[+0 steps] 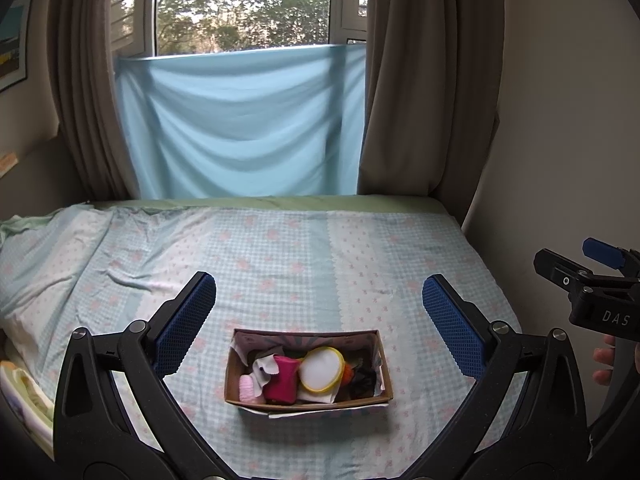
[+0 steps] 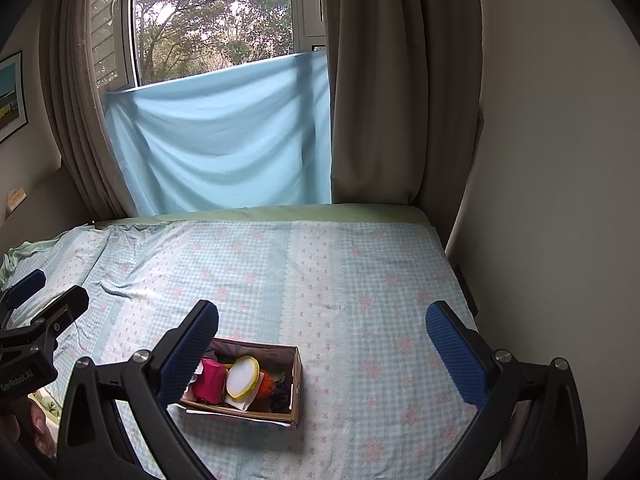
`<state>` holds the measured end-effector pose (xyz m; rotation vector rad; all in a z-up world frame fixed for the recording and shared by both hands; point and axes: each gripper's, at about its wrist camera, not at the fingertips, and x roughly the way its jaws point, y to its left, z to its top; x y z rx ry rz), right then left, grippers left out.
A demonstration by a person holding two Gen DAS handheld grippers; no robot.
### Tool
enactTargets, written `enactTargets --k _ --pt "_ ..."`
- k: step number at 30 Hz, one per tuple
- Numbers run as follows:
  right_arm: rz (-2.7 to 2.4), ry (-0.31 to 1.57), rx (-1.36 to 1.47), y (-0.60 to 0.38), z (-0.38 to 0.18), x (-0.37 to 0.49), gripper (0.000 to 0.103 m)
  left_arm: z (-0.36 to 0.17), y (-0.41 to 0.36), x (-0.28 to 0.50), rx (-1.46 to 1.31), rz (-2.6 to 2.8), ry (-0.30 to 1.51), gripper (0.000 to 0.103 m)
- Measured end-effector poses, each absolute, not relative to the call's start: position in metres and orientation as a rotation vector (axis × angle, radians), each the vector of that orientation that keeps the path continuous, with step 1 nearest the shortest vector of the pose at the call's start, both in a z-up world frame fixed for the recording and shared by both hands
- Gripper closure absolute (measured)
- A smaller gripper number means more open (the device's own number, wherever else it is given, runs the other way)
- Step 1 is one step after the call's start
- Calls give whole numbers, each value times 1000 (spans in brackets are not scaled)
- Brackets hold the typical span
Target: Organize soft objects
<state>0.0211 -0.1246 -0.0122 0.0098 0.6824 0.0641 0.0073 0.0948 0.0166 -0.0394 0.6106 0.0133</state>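
Observation:
A small cardboard box (image 1: 383, 376) sits on the bed in front of me, holding several soft things: a magenta cloth piece (image 1: 282, 378), a round white pad with a yellow rim (image 1: 322, 369), a pale pink item (image 1: 248, 390), white cloth and dark items. The box (image 2: 298, 376) also shows in the right wrist view, low and left of centre, with the magenta piece (image 2: 210, 384) and the round pad (image 2: 242, 376). My left gripper (image 1: 320, 312) is open and empty, above the box. My right gripper (image 2: 322, 340) is open and empty, to the right of the box.
The bed has a blue checked floral sheet (image 1: 280, 248). A wall runs along its right side (image 2: 540, 200). A window with brown curtains and a light blue cloth (image 1: 240, 128) is behind the bed. A pillow (image 1: 36, 272) lies at left.

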Motion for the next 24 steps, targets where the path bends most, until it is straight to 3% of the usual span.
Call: enactTargets --k 24 --pt "52 681 11 -120 -11 22 0 23 92 3 -17 33 527 0"
